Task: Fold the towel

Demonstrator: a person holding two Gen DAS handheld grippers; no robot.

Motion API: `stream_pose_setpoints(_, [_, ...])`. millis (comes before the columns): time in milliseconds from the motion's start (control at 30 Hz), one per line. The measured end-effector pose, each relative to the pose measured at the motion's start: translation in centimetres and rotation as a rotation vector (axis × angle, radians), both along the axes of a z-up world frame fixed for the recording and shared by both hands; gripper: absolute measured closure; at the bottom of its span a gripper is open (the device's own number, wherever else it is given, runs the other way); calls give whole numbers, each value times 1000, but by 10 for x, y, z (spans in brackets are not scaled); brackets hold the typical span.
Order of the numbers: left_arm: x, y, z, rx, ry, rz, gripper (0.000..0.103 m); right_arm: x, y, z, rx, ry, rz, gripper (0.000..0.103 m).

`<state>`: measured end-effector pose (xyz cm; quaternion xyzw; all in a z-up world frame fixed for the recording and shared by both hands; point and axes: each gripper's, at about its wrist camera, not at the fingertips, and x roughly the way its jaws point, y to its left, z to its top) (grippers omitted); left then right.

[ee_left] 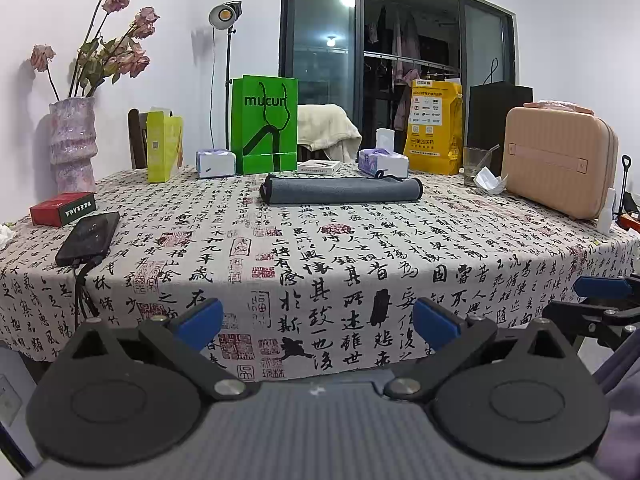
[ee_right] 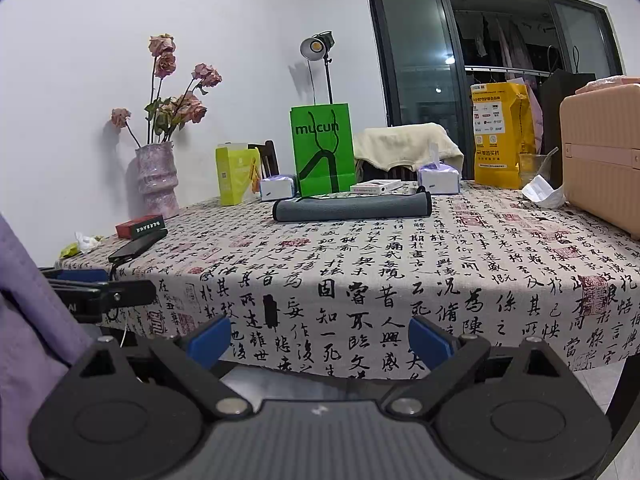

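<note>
A grey towel (ee_left: pixel 340 190) lies folded into a long narrow strip on the far middle of the table; it also shows in the right wrist view (ee_right: pixel 352 208). My left gripper (ee_left: pixel 318 322) is open and empty, held off the table's near edge, far from the towel. My right gripper (ee_right: pixel 320 340) is also open and empty, off the near edge. The right gripper's tips show at the right edge of the left wrist view (ee_left: pixel 604 292), and the left gripper shows at the left of the right wrist view (ee_right: pixel 92 286).
The table carries a calligraphy-print cloth (ee_left: pixel 320 248). At the back stand a green bag (ee_left: pixel 266 124), tissue boxes (ee_left: pixel 382 162), a yellow bag (ee_left: pixel 434 128), a glass (ee_left: pixel 476 164) and a pink case (ee_left: pixel 560 160). At left are a vase (ee_left: pixel 72 144), a red box (ee_left: pixel 62 208) and a phone (ee_left: pixel 88 238).
</note>
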<state>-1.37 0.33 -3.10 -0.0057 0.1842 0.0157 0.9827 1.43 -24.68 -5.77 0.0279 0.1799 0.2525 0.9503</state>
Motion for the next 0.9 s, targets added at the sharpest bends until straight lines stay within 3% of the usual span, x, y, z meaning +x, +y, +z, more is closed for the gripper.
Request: stream_pose_setpoints(900, [0,1,2,19,0,-1,0,0,1,1,1,1,3,7])
